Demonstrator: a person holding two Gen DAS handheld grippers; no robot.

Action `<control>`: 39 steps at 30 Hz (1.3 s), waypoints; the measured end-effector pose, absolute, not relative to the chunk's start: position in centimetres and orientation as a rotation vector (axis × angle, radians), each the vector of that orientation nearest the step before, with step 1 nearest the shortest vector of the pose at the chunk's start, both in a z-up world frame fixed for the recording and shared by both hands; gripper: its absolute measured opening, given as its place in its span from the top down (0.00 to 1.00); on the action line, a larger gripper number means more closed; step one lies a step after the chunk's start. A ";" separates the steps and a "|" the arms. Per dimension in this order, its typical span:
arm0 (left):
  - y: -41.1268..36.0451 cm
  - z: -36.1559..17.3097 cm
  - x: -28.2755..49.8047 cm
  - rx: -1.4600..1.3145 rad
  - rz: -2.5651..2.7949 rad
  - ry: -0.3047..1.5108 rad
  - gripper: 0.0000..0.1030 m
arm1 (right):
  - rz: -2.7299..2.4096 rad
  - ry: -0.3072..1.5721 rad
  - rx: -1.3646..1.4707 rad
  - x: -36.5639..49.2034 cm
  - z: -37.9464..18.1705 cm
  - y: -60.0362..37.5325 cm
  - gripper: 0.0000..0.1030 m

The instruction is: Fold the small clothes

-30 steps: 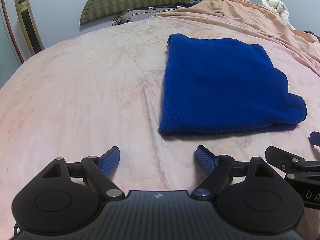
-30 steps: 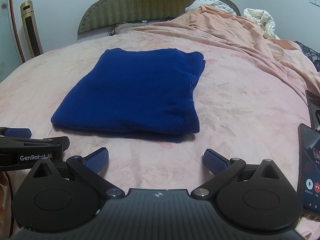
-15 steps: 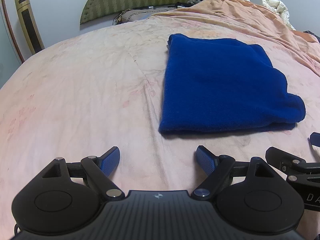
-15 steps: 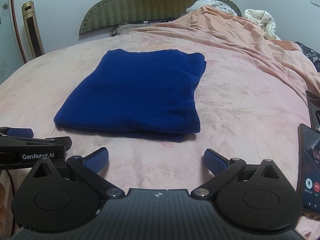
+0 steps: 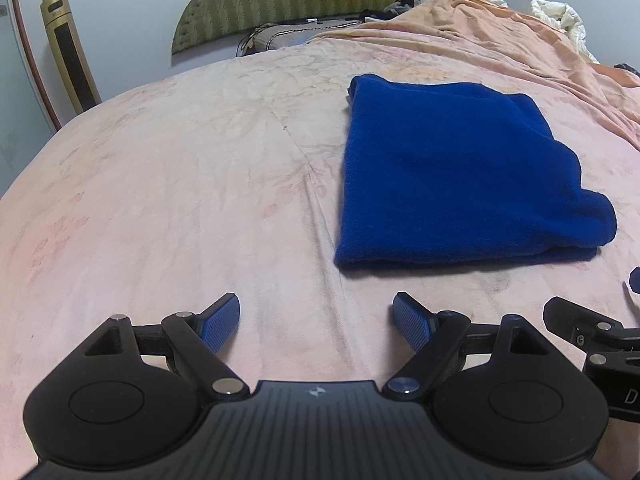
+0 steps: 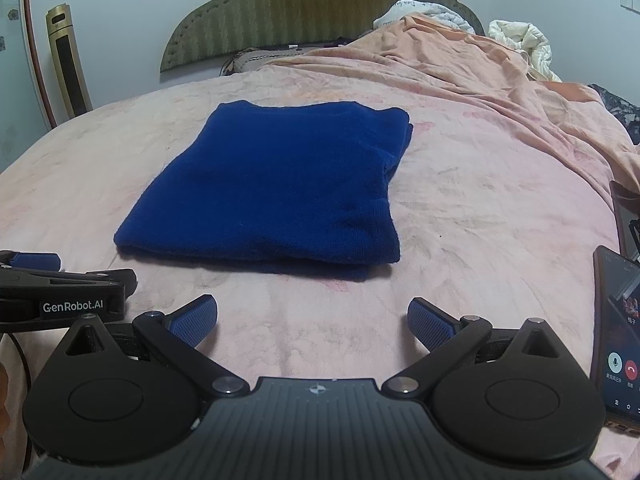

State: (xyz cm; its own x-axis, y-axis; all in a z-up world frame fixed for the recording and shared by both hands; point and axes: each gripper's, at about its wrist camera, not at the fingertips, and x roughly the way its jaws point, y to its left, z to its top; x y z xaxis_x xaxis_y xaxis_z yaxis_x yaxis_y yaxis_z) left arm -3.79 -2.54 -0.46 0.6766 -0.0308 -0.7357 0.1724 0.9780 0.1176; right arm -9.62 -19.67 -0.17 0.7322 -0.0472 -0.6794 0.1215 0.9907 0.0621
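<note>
Only my right view shows a phone (image 6: 618, 332) (screen lit) beside the right gripper (image 6: 312, 318). Both it and the left gripper (image 5: 316, 316) have fingers spread wide, holding nothing. The folded blue knit sweater (image 6: 272, 188) lies ahead on the pink bed (image 5: 160, 184).

Both views sit low over the near end of the bed (image 5: 168, 184), each looking forward and downward along its own hand-held gripper toward the green headboard (image 6: 320, 4). The left view stands to the left of the folded blue garment (image 5: 452, 176), the right view almost squarely before it. Both share the garment, the headboard and the rumpled orange cover (image 6: 500, 92).
</note>
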 end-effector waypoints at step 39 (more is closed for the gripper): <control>-1.8 -0.3 -3.9 0.165 -0.103 0.825 0.18 | -0.063 0.738 0.092 -10.2 0.2 -19.0 0.01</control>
